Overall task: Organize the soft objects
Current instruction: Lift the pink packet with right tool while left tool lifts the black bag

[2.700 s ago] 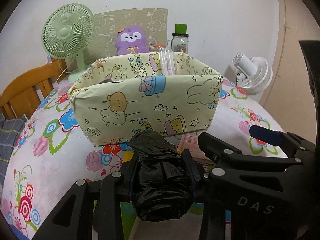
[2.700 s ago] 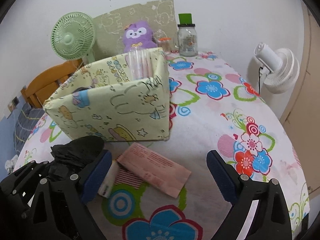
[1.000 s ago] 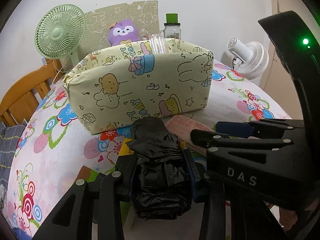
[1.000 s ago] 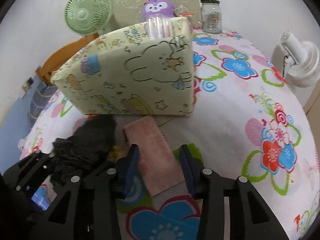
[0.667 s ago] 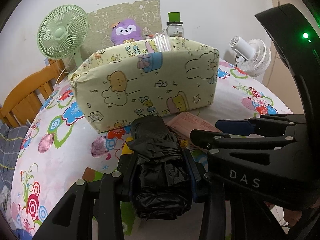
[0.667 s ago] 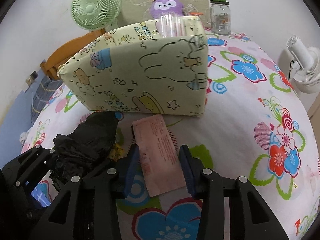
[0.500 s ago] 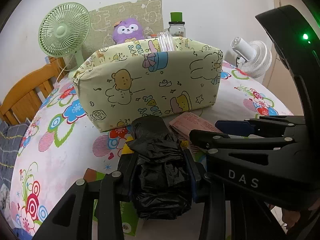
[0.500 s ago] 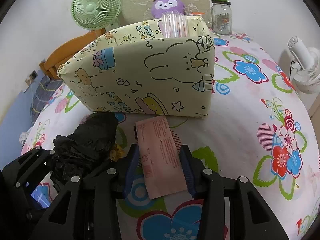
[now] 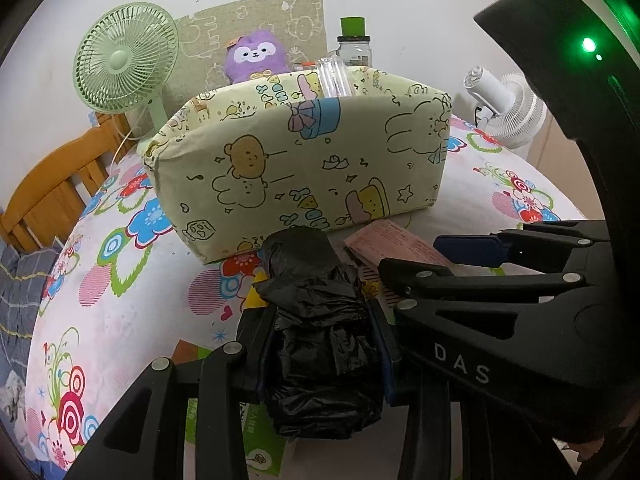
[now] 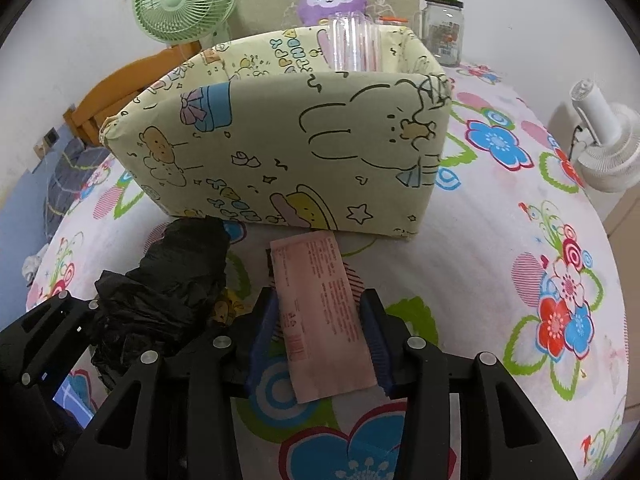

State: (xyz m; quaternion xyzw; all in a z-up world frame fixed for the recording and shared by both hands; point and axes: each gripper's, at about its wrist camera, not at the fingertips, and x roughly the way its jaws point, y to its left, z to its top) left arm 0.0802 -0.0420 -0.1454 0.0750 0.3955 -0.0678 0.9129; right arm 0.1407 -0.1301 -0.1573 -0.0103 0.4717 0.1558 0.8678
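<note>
left wrist view
room: white wall; round table with floral cloth [image 9: 120, 312]; wooden chair [image 9: 52, 196] at its left edge
background: green fan [image 9: 126, 60], purple plush [image 9: 256, 54], jar with green lid [image 9: 354, 42], white fan [image 9: 506, 110] at far right
bin: pale yellow cartoon-print fabric bin [image 9: 304, 168] mid-table, open top, clear ribbed container [image 9: 334, 80] poking out of it
left gripper [image 9: 324, 344]: clamped on crumpled black plastic bag [image 9: 320, 320]; bag bulges out front and back of the pads
right gripper [image 9: 472, 256]: crosses in from the right, low over pink packet [image 9: 396, 240] in front of the bin

right wrist view
surface: same floral cloth, table rim curving off on the right, white fan beyond it
right gripper: blue pads tight against both long edges of the pink packet, so gripped; packet looks flat and at most barely off the cloth
left gripper: alongside on the left, black bag in it
progress: both soft items grasped, neither in the bin yet; lift and drop left; dark shape inside the bin, can't tell what
edges: bin front wall stands just beyond both loads and must be cleared; near corner of the packet close to the bin base
room to move: grippers nearly side by side, little gap between them; open cloth to the right, open space above the bin mouth except where the clear container stands
</note>
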